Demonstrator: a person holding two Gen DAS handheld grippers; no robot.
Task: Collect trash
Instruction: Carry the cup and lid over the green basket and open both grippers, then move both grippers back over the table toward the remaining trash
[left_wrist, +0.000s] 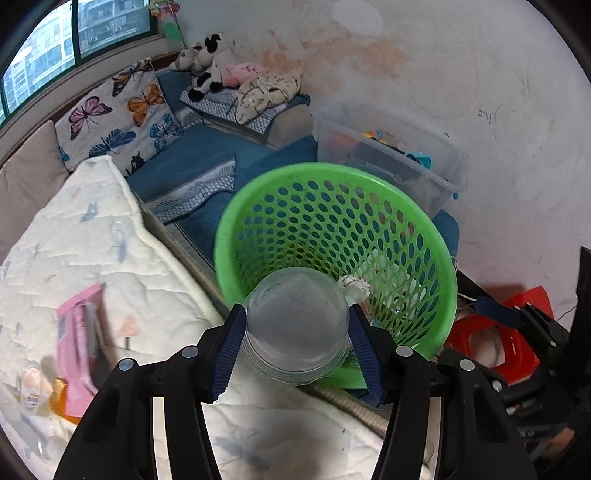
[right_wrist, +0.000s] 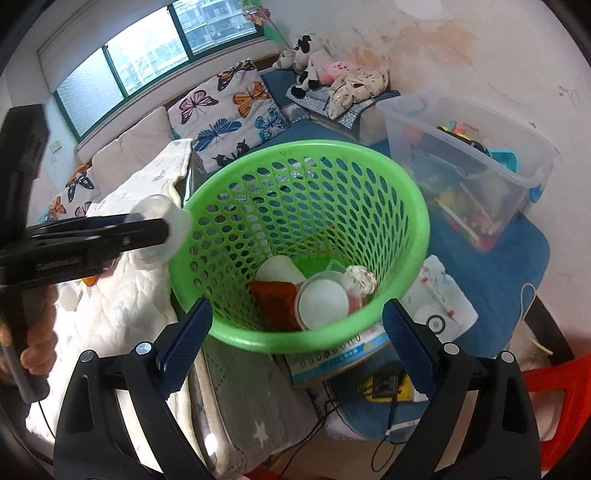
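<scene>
Left wrist: clear plastic cup (left_wrist: 297, 325) between the clamped jaws, beside green basket (left_wrist: 436, 266).

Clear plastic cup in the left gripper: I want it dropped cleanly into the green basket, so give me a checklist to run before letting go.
1. Left gripper clamped on the clear plastic cup: ok, a blue pad on each side.
2. Cup over the green basket opening: not ok; from the right wrist view it sits at the rim's outer edge.
3. Basket has room: ok, only paper cups and a crumpled wad at the bottom.
4. Right gripper clear of the drop path: ok, open and empty, near the rim.
5. Cup empty of liquid: cannot tell.
</scene>
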